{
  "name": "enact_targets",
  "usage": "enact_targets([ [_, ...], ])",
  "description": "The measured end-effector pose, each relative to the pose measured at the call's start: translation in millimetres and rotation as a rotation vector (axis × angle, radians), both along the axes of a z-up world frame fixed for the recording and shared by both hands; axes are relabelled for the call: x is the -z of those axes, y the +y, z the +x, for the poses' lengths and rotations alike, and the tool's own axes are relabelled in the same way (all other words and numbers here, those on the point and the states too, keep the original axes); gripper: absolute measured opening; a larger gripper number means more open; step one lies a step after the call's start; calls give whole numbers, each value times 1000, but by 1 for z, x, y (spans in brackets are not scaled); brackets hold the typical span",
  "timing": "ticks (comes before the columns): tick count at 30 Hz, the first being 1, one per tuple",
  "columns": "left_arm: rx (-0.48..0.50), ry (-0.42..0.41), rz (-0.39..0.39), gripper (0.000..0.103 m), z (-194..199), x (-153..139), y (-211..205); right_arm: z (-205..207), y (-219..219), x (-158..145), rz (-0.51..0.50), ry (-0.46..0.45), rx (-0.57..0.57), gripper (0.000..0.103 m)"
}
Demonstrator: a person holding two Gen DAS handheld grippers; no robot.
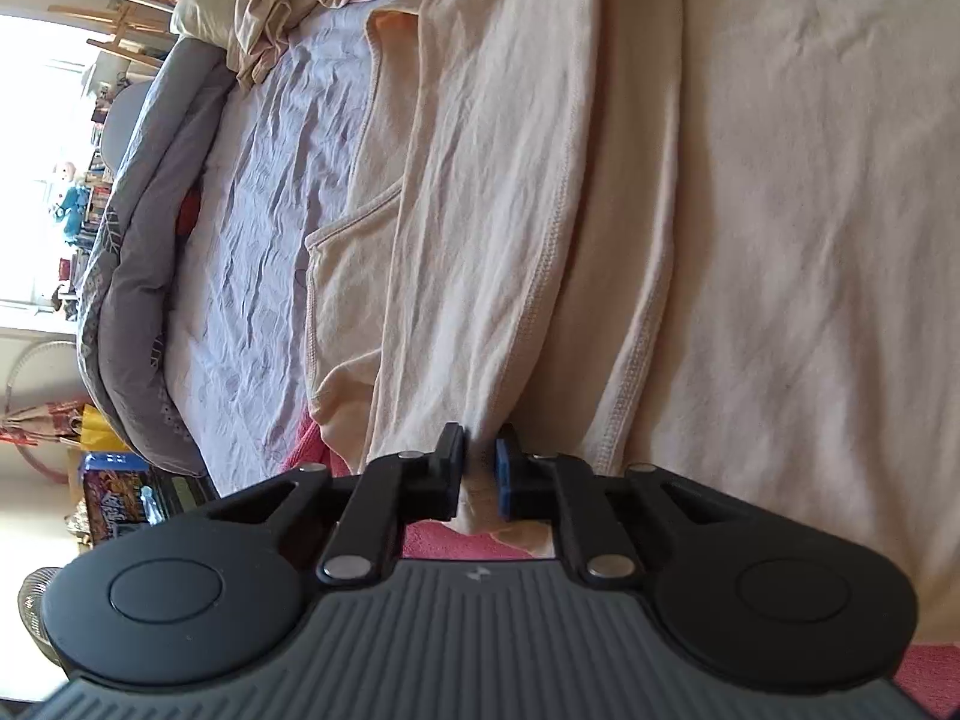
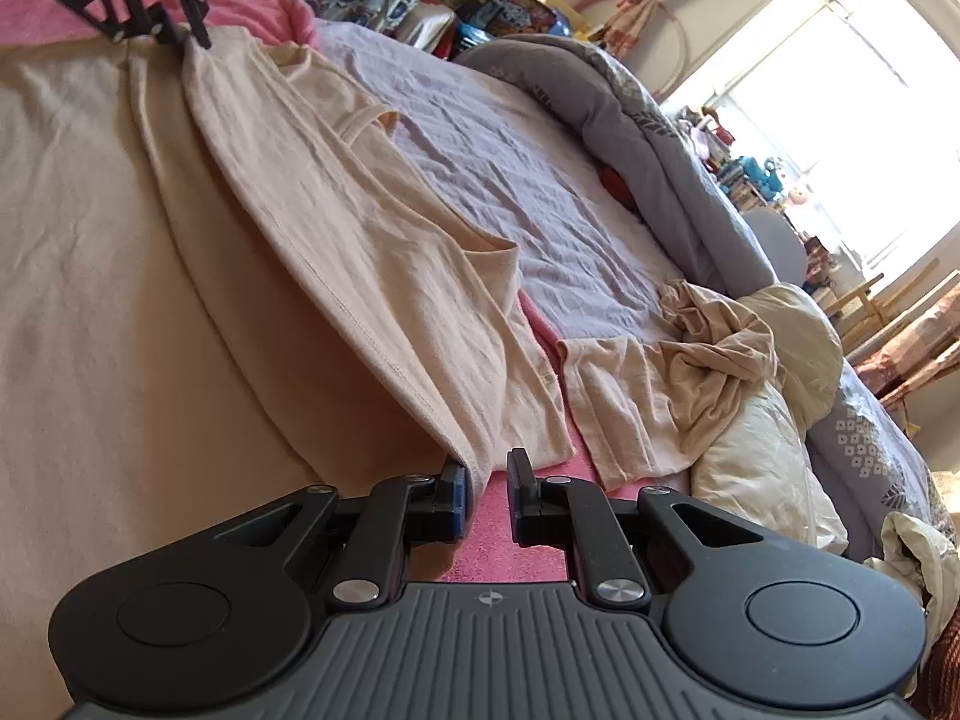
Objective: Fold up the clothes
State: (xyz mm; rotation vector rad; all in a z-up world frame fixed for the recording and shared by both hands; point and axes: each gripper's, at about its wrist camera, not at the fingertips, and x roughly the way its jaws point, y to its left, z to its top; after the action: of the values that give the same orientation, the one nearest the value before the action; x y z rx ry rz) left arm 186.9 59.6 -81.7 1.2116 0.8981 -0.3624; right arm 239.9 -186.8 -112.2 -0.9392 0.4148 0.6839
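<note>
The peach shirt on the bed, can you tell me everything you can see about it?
The peach shirt is a soft, thin knit garment with stitched hems and a ribbed neckline. It lies spread over a pink towel and a wrinkled lavender bedsheet. One side is folded over, making a long ridge. The left gripper pinches a bunch of fabric at one end; the right gripper sits at the hem at the other end, its grip unclear. A crumpled tan garment lies just beyond it.

Black tool (image 1: 479, 474) with blue pads (silver rivets), ribbed grey base.
</note>
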Motion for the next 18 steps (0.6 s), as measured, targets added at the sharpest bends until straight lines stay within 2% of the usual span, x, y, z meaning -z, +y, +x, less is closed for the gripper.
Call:
enact_targets([
  [6, 9, 14, 10, 9, -9, -13, 7, -10, -7, -4, -24, -5, -72, 5],
  [18, -41, 101, -18, 9, -18, -11, 13, -16, -15, 2, -79, 39, -97, 4],
])
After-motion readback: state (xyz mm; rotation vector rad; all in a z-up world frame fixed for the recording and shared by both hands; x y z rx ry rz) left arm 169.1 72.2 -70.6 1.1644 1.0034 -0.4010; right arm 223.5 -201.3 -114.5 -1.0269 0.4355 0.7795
